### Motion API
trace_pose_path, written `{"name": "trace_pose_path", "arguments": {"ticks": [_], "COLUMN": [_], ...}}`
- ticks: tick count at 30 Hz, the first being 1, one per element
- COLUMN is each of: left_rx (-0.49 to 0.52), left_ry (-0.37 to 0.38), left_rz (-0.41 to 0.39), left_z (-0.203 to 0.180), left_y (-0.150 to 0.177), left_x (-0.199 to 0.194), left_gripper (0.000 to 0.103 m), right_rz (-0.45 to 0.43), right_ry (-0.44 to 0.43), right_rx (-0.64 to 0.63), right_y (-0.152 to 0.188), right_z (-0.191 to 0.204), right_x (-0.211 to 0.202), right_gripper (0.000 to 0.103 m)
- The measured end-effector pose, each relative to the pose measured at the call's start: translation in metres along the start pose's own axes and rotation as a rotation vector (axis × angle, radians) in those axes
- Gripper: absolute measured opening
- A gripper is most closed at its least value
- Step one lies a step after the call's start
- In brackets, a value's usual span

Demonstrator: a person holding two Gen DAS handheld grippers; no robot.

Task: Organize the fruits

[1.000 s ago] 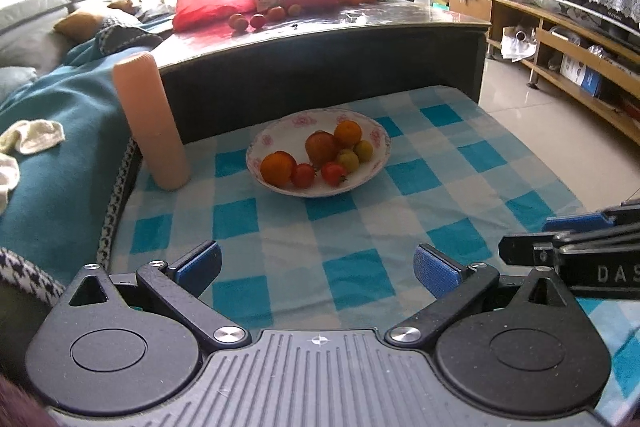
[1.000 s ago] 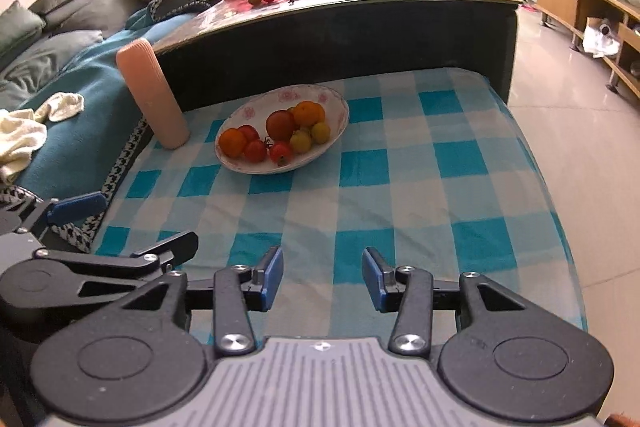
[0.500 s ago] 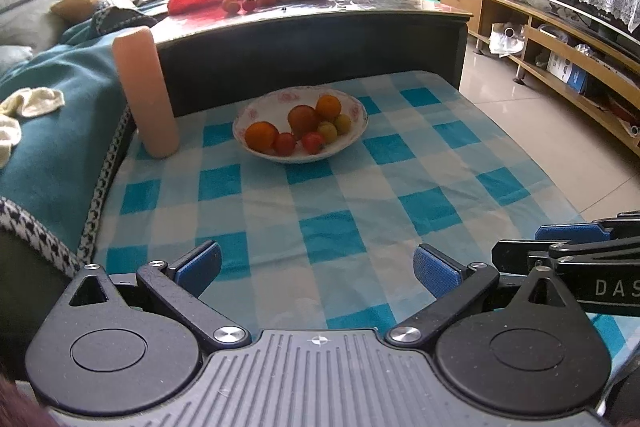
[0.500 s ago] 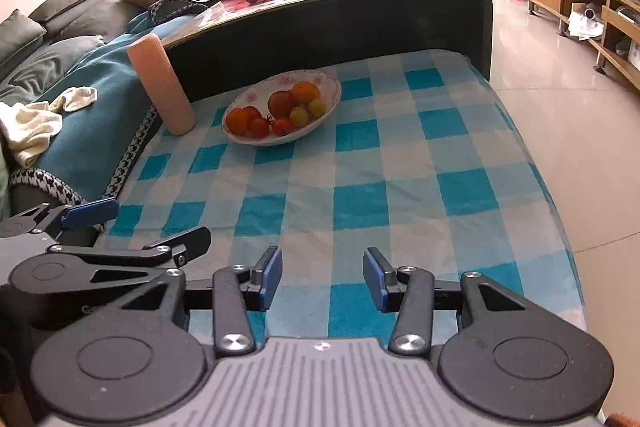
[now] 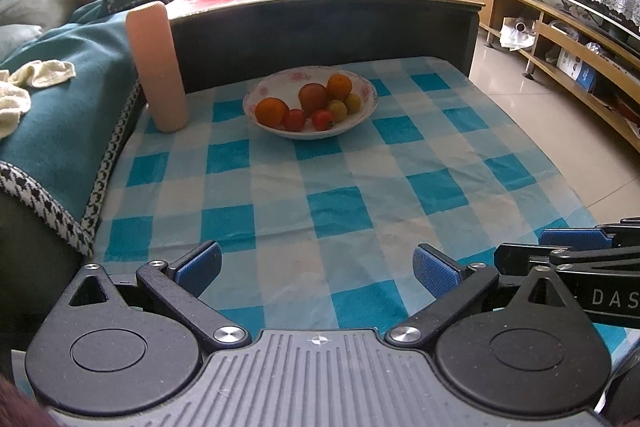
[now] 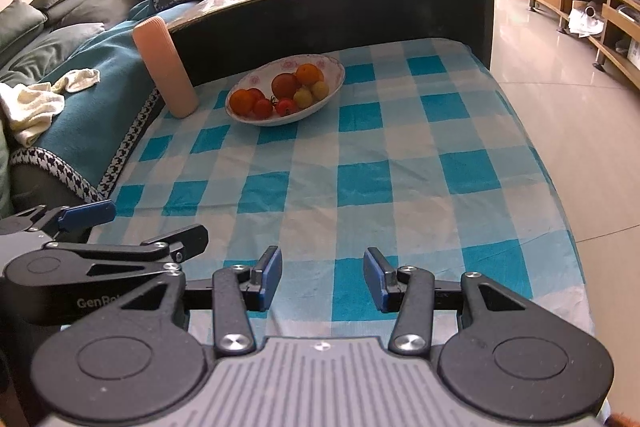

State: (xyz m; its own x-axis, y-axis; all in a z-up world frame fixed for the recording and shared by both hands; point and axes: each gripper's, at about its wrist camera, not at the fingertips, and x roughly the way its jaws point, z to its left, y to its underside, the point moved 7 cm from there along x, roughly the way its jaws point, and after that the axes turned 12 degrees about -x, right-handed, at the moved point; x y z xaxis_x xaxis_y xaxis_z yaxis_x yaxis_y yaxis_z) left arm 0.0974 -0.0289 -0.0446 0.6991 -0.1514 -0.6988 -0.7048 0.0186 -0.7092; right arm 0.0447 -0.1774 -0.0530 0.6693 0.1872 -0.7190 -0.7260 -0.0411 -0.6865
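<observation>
A floral-rimmed bowl (image 5: 370,95) is holding oranges (image 5: 272,110), red tomatoes (image 5: 295,119) and yellow fruits (image 5: 338,109). Both the left gripper (image 5: 316,265) and right gripper (image 6: 323,277) are hovering with jaws wide, gripping nothing.

The white letters "DAS" stand on the black body of the right gripper (image 5: 576,251), at about 4 o'clock in the left wrist view; the word is cut by the frame edge. The letters "GenRo" stand on the left gripper (image 6: 132,223), at about 8 o'clock in the right wrist view, partly hidden.
</observation>
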Motion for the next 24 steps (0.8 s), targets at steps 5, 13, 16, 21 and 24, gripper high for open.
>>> {"name": "trace_pose_path", "arguments": {"ticks": [5,13,16,21,24], "left_rx": [-0.030,-0.042,-0.051,-0.057,-0.055], "left_ry": [-0.003,-0.010,-0.016,-0.030,-0.037], "left_rz": [0.026,0.024,0.022,0.014,0.008], "left_z": [0.003,0.006,0.008,0.011,0.011], "left_y": [0.002,0.004,0.004,0.003,0.004], "left_x": [0.003,0.001,0.001,0.001,0.001], "left_gripper": [0.103,0.102,0.102,0.102,0.102], "right_rz": [0.005,0.010,0.015,0.016,0.015], "right_ry": [-0.004,-0.014,-0.009,-0.009,-0.009], "right_rx": [0.001,0.005,0.008,0.006,0.002], "right_y": [0.000,0.001,0.001,0.000,-0.001], "right_z": [0.001,0.004,0.005,0.008,0.012], "right_x": [0.003,0.005,0.006,0.008,0.008], "right_gripper": [0.059,0.059,0.059,0.059,0.059]}}
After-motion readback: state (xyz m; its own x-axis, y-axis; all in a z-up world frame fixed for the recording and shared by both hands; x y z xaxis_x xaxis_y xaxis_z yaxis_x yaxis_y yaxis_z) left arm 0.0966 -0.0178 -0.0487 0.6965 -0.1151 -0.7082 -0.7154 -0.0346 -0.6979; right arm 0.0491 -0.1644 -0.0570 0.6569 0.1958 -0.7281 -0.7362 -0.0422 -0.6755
